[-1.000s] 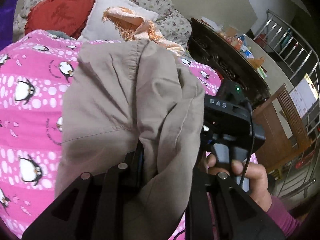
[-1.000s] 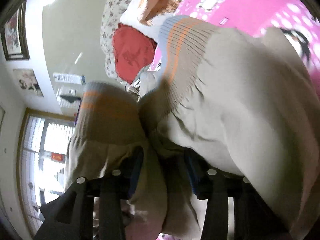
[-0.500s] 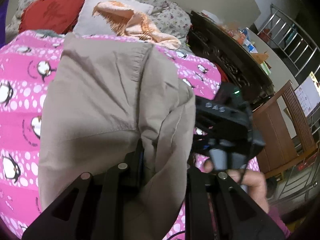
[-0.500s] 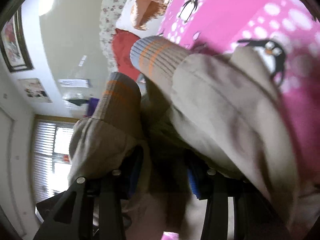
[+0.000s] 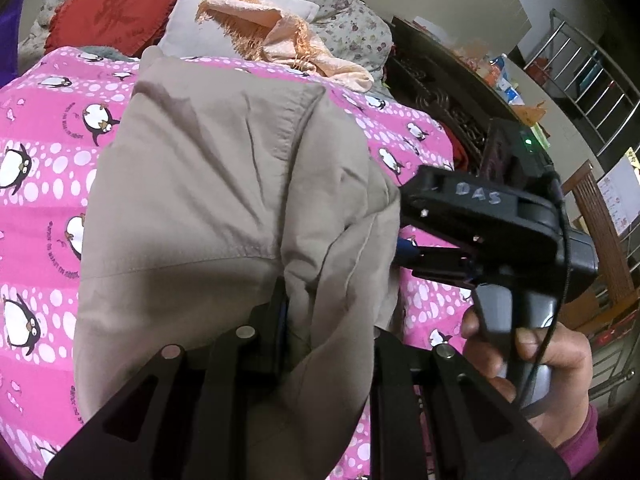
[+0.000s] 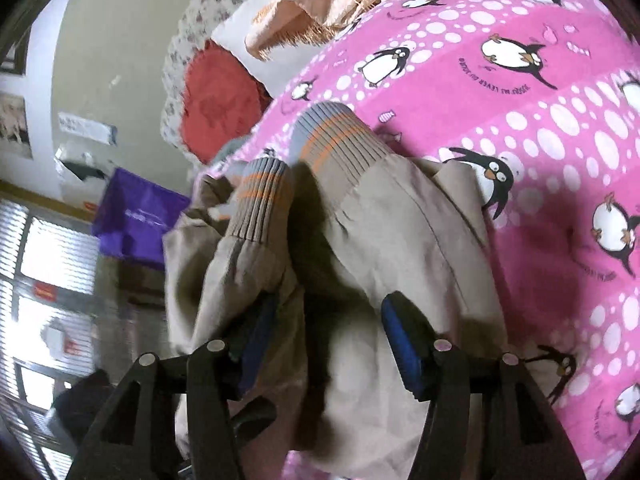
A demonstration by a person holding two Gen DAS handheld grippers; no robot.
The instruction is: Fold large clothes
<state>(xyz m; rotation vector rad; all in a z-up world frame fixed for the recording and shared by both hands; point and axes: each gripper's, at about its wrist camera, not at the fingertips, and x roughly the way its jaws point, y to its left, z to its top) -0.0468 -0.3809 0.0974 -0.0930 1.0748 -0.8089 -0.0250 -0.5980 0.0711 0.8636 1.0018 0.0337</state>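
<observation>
A beige jacket (image 5: 224, 200) lies bunched on the pink penguin blanket (image 5: 36, 208). My left gripper (image 5: 328, 320) is shut on a thick fold of its fabric. The right gripper's body (image 5: 492, 216) shows at the right of the left wrist view, held by a hand. In the right wrist view the jacket (image 6: 400, 248) shows two ribbed cuffs with orange stripes (image 6: 332, 140). My right gripper (image 6: 328, 336) has its jaws spread wide, with fabric lying loose between the blue pads (image 6: 404, 344).
A red heart cushion (image 5: 108, 4), a white pillow (image 5: 224, 8) and a peach cloth (image 5: 276, 36) lie at the head of the bed. A dark carved cabinet (image 5: 440, 88) and a wooden chair (image 5: 600, 232) stand to the right. A purple bag (image 6: 140, 216) sits near the window.
The right gripper's jaws have spread apart and let go of the jacket. The jacket has dropped lower onto the blanket. The left gripper keeps its hold.
</observation>
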